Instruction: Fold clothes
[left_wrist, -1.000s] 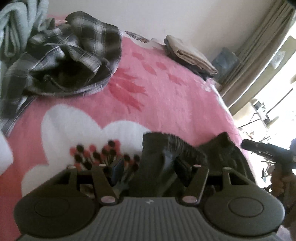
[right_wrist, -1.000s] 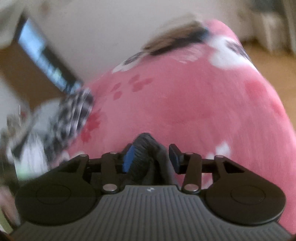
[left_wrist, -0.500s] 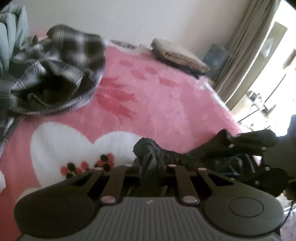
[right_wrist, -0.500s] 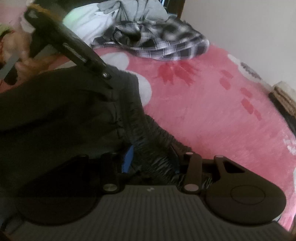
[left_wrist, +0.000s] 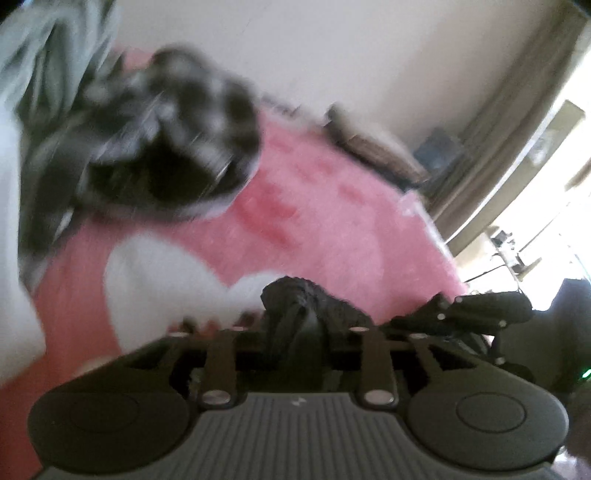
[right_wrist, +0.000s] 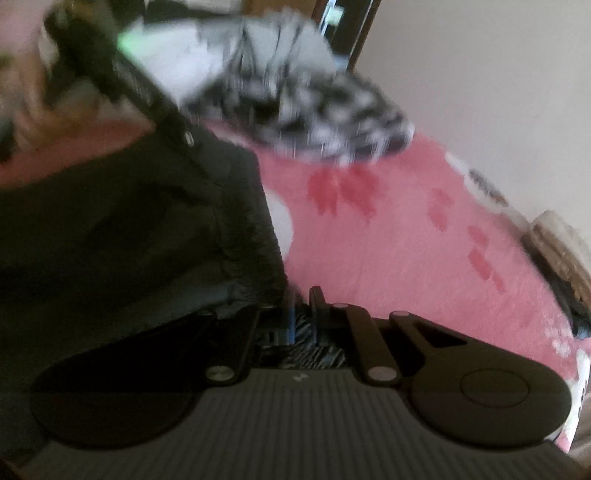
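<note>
- left wrist view: the left claw (left_wrist: 295, 332) sits low over the pink blanket (left_wrist: 332, 229) on the bed, with a bunched edge of the dark garment (left_wrist: 295, 306) between its fingers. its jaws have just been opening and stand part spread; the blur hides whether the pads press the cloth, so i cannot tell if it grips.
- same view: the right claw (left_wrist: 476, 306) reaches in from the right, and the dark cloth runs across to it.
- further back lie a crumpled plaid shirt (left_wrist: 166, 147) and a grey-green garment (left_wrist: 55, 55), both unfolded; a folded stack (left_wrist: 373, 147) rests at the far edge of the bed.
- right wrist view: the right claw (right_wrist: 301, 314) has just been closing and is now pressed together, pinching the ribbed hem of the dark garment (right_wrist: 129, 229), which stretches away to the upper left.
- there the left claw (right_wrist: 110, 74) and a hand (right_wrist: 26, 107) behind it are at the garment's other end.
- the plaid shirt (right_wrist: 314, 114) lies loose behind.
- judged from this, the dark garment is only being taken up and spread by its edge, no fold made yet; the plaid shirt and grey-green piece wait, and one stack looks finished.
</note>
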